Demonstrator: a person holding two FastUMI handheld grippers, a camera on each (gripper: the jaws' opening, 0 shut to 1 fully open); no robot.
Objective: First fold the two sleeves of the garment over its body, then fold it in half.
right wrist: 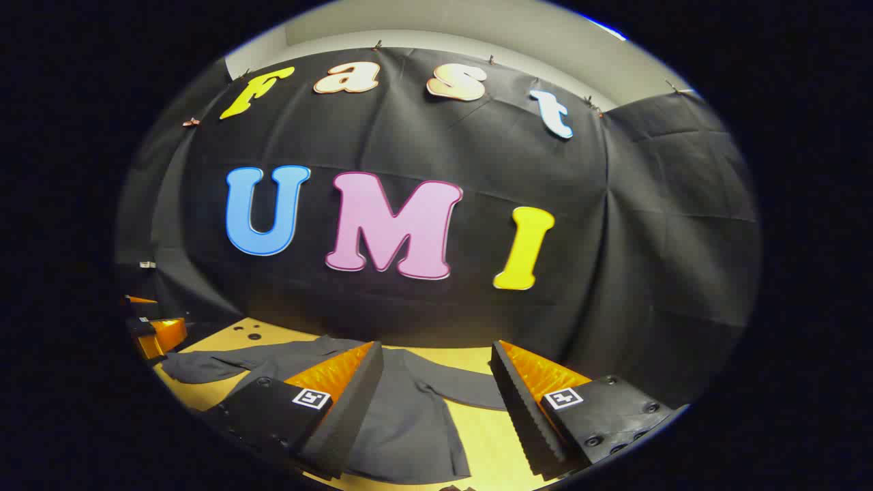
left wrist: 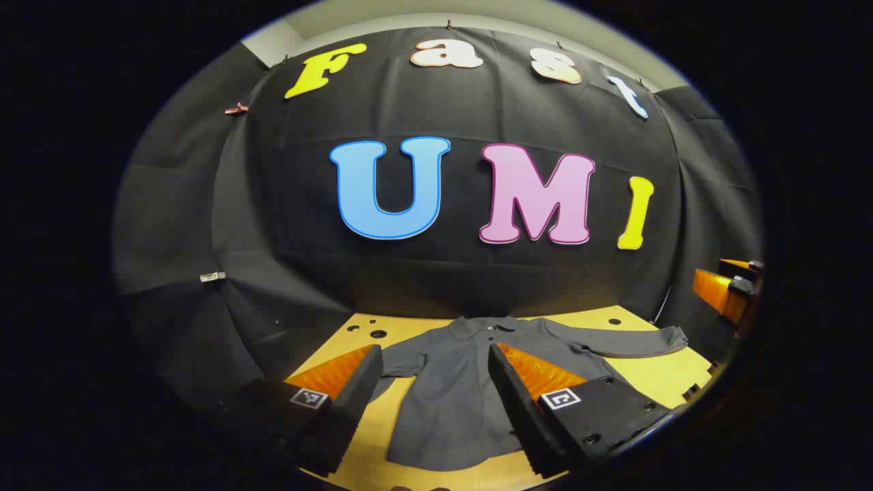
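Your left gripper [left wrist: 434, 382] has its 2 jaws spread wide, with nothing between them but air; they hang above the table [left wrist: 672, 377], over the dark grey garment [left wrist: 453, 402]. Looking along them in the left gripper view, the garment lies flat on the yellow-tan table with its collar [left wrist: 485, 325] toward the booth wall and its hem toward you. Your left jaw sits over the garment's near left edge, your right jaw over its body, so the middle of the front shows in the gap between them. 1 sleeve [left wrist: 631, 342] stretches out flat well to the right of your jaws, not folded over the body. Far off at the right edge of that view you can see the other gripper [left wrist: 733, 290].

Your right gripper [right wrist: 436, 395] is likewise wide apart and gripping nothing, held above the table [right wrist: 477, 426]. In the right gripper view the garment [right wrist: 402, 423] lies mostly under and left of your left jaw, and the near sleeve [right wrist: 470, 389] crosses the gap between the 2 jaws toward the right one. The far sleeve [right wrist: 198, 366] lies spread out to the left, next to the other gripper [right wrist: 151, 331] at the left edge. Neither jaw visibly touches the cloth.
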